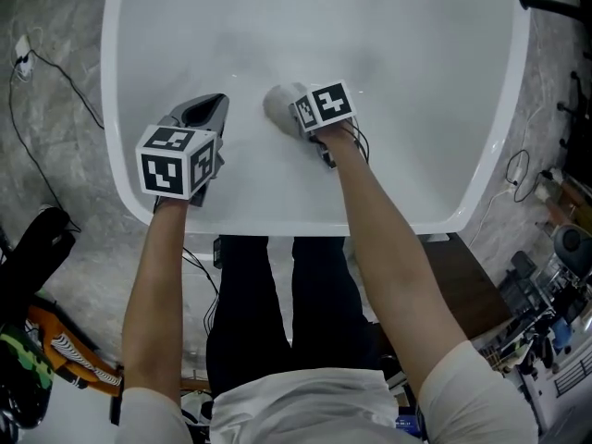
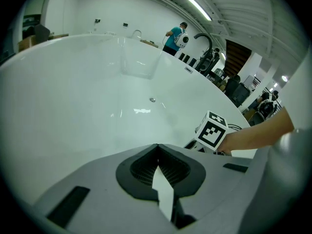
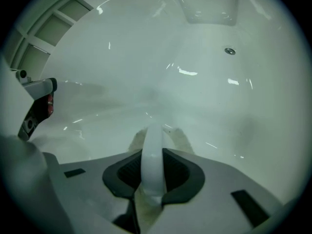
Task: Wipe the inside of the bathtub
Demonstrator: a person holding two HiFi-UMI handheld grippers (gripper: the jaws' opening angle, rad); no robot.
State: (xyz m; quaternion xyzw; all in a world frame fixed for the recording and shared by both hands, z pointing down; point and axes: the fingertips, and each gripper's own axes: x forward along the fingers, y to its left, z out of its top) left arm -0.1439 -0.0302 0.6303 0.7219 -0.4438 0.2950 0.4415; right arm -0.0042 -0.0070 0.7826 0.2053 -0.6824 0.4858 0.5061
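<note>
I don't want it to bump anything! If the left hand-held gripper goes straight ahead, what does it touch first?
Probably the bathtub, its bare white inside. Nothing else shows ahead of the left hand-held gripper, though depth is unclear.

The bathtub (image 1: 416, 63) is white, the left gripper (image 2: 157, 146) grey, its cube (image 1: 176, 160) black-and-white.

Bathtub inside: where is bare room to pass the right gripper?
The floor beyond the pad, up to the drain, is bare, as is the side toward the right rim. Crowded only by the near wall, around the left gripper and right gripper.
</note>
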